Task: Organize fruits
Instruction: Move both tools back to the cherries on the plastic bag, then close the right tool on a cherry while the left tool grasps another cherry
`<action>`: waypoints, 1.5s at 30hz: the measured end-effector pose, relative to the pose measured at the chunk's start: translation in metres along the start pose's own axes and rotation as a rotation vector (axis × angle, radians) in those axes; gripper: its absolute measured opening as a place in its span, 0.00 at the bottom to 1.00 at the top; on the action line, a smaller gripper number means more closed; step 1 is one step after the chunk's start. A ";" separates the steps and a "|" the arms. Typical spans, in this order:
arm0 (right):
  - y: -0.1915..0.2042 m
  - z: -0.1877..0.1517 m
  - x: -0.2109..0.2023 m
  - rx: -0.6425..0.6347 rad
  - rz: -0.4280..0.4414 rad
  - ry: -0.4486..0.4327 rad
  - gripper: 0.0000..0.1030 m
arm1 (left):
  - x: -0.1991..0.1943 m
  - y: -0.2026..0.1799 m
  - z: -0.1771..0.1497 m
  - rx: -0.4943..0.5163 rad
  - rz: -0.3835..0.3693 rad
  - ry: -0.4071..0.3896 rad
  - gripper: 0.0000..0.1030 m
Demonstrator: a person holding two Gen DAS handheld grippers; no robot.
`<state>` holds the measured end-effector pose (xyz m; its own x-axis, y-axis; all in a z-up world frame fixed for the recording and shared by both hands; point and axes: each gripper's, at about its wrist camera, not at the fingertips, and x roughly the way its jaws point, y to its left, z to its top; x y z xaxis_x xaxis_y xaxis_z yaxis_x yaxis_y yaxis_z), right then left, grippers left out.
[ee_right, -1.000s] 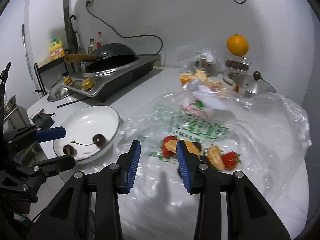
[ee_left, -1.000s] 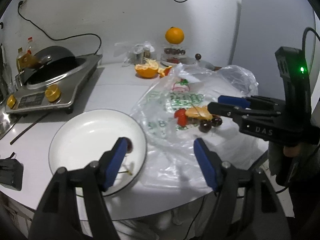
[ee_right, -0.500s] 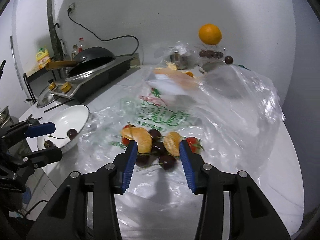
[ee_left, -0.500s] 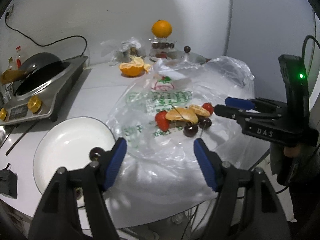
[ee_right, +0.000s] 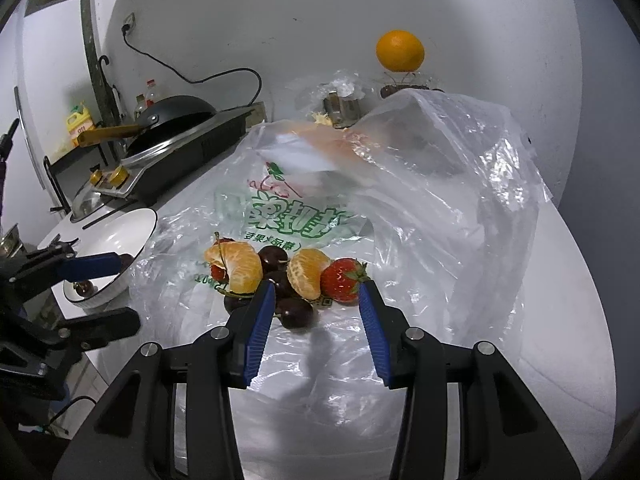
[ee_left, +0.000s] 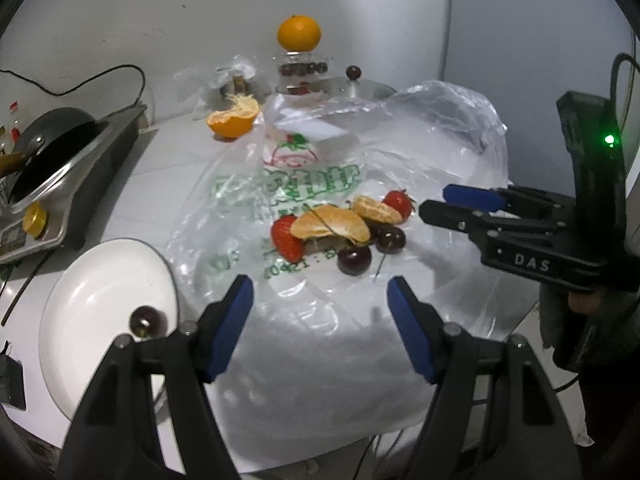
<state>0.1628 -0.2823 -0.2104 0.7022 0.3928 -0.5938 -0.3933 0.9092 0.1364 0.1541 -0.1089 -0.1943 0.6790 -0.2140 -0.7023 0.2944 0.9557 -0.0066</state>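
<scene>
A pile of fruit lies on a clear plastic bag (ee_left: 320, 320): peeled orange pieces (ee_left: 332, 224), strawberries (ee_left: 286, 238) and dark cherries (ee_left: 354, 260). In the right wrist view the pile shows an orange piece (ee_right: 238, 266), a strawberry (ee_right: 342, 280) and a cherry (ee_right: 296, 314). A white plate (ee_left: 92, 292) at the left holds a cherry (ee_left: 146, 320). My left gripper (ee_left: 320, 312) is open and empty, just short of the pile. My right gripper (ee_right: 316, 312) is open and empty, its fingertips at the pile's near edge; it also shows in the left wrist view (ee_left: 436, 200).
An induction cooker with a black pan (ee_left: 52, 156) stands at the left. A half orange (ee_left: 232, 120), a wrapped item, and a whole orange (ee_left: 299, 33) on a glass jar stand at the back by the wall. The table edge is close in front.
Both grippers have moved closer to the fruit pile. The left view swung right, away from the plate. The right gripper's jaws have opened wider.
</scene>
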 end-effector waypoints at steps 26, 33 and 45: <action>-0.007 -0.006 0.031 0.068 0.159 0.110 0.38 | 0.055 -0.005 0.013 -0.085 0.041 0.106 0.69; -0.009 -0.006 0.041 0.098 0.180 0.152 0.37 | 0.055 0.000 0.011 -0.094 0.042 0.108 0.69; -0.010 -0.004 0.047 0.106 0.204 0.176 0.26 | 0.057 0.000 0.013 -0.087 0.031 0.102 0.69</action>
<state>0.1973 -0.2738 -0.2430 0.4974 0.5479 -0.6726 -0.4451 0.8266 0.3443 0.2013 -0.1242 -0.2246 0.6138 -0.1666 -0.7717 0.2114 0.9765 -0.0426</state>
